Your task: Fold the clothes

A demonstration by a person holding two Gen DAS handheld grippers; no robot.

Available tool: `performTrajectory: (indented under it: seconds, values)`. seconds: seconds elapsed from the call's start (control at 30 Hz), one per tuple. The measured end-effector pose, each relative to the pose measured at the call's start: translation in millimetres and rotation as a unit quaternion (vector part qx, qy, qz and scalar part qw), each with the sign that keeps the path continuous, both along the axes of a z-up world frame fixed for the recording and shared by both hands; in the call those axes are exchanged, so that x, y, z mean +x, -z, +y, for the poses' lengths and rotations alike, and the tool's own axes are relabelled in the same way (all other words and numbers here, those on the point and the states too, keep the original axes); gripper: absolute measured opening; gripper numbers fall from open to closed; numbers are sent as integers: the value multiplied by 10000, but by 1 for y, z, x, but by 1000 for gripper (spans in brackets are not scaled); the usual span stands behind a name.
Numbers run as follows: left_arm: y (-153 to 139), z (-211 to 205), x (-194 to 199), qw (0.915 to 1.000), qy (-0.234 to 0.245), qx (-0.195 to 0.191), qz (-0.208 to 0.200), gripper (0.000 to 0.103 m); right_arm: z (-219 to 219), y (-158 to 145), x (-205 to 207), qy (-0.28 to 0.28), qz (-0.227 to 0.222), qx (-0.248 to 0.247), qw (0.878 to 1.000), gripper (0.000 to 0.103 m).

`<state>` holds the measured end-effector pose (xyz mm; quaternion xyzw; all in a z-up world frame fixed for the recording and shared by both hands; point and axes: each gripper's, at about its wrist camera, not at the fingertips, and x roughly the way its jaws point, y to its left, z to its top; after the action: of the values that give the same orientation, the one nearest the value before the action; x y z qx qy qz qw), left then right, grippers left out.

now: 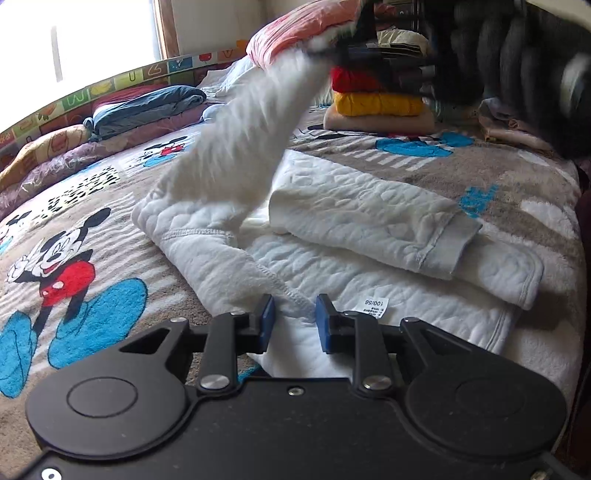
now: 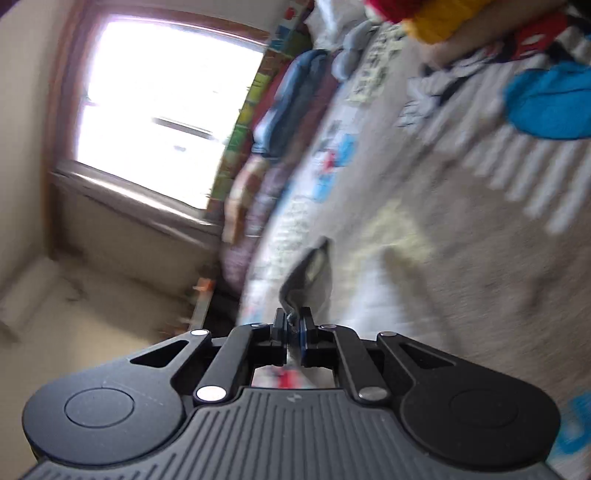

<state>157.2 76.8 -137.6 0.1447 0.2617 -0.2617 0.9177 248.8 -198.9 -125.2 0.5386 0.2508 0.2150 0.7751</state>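
Note:
A white quilted garment (image 1: 369,266) lies partly folded on the Mickey Mouse blanket (image 1: 74,266); one sleeve, with a grey cuff (image 1: 454,247), is laid across it. Low in the left wrist view, my left gripper (image 1: 294,322) is shut on a bunch of the garment's near edge between its blue pads (image 1: 266,321). The other sleeve (image 1: 255,140) is stretched up toward the top of that view, where my right gripper (image 1: 345,42) shows blurred. In the right wrist view, which is rolled and blurred, the right gripper (image 2: 293,326) is shut on the grey cuff (image 2: 310,273) of that sleeve.
A stack of folded clothes (image 1: 376,99), red, yellow and beige, stands at the back of the bed. A pink pillow (image 1: 295,33) and folded blue clothing (image 1: 147,107) lie along the colourful bed rail (image 1: 122,79). A person's dark sleeve (image 1: 517,66) fills the upper right. A window (image 2: 166,110) is beyond.

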Motion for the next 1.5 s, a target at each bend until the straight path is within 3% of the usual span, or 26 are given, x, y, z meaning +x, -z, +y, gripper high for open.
performTrajectory:
  seconds: [0.1,0.17,0.23,0.3,0.4,0.63,0.83,1.03,1.27,1.43,1.5]
  values:
    - [0,2,1,10000,9,-51,38,22,1,-15,-8,-45,-75,513,9986,8]
    - [0,1,2,10000,15,-33,35,22,-4,-20,-21,65,-180,418,9989,8]
    - [0,-1,2,10000,17,-6,31,22,-13,-2,-28,294,55,123,9995,8]
    - [0,-2,2,10000,16,33,25,22,-27,40,-24,476,651,-142,9966,8]
    - [-2,-4,1,10000,6,96,9,22,-31,83,-20,633,1029,-449,9917,8]
    - [-14,3,-3,9997,227,-30,71,22,-17,85,-15,515,471,-994,9926,8]
    - [-35,22,-5,9960,393,-801,5,22,-21,90,-16,474,335,-996,9933,8]
    - [-41,54,28,9897,-608,-1286,-137,22,-23,96,-13,418,250,-884,9949,8]
    - [-37,59,91,9891,-887,-1078,-460,22,-29,102,-19,382,276,-642,9968,8]
    - [-22,46,128,9942,-679,-745,-386,22,-32,104,-19,379,247,-597,9972,8]
    - [-20,47,141,9943,-627,-816,-284,22,-33,105,-20,386,232,-594,9972,8]
